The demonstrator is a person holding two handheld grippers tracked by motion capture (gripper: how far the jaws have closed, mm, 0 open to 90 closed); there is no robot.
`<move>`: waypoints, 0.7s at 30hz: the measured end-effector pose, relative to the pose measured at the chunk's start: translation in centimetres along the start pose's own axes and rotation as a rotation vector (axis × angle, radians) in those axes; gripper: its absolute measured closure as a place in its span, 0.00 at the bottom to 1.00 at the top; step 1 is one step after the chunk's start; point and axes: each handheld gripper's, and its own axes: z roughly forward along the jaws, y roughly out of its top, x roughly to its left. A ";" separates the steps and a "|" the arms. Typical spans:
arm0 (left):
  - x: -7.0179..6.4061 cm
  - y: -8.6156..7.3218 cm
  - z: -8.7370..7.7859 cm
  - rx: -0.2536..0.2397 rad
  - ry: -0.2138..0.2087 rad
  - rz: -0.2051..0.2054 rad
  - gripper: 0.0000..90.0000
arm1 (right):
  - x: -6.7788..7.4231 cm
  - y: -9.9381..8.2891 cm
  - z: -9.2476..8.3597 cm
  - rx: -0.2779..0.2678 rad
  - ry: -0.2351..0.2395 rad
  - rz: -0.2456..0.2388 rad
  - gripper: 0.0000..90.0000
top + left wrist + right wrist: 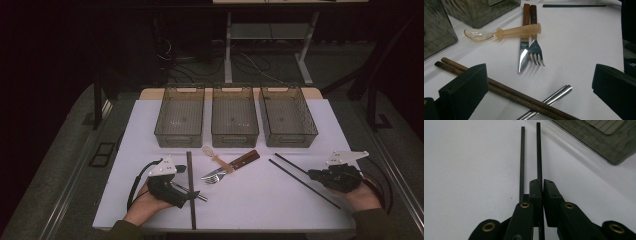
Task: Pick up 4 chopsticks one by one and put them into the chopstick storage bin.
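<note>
Clenched on one thin black chopstick [539, 152] near its end, the right gripper [542, 192] held a light, stiff, slippery rod low over the desk [250, 200] beside its mate [522, 157], while the left gripper's [172, 192] fingers [464, 87] stood released over brown chopsticks [506, 91].

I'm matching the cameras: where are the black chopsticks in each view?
High view: black chopsticks, right of centre.
Left gripper view: thin dark bar along the top edge, likely one of them.
Right gripper view: centre, one clamped between the fingers.
Shared landmark: the grey bins.
</note>
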 end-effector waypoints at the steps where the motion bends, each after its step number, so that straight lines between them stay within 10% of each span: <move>1: 0.0 0.0 0.0 0.002 0.001 0.001 0.00 | 0.0 0.0 -0.1 0.000 0.002 0.001 0.95; 21: 0.1 -0.1 -0.4 -0.004 0.001 0.008 0.00 | 1.3 2.1 -0.8 -0.104 0.083 0.013 0.95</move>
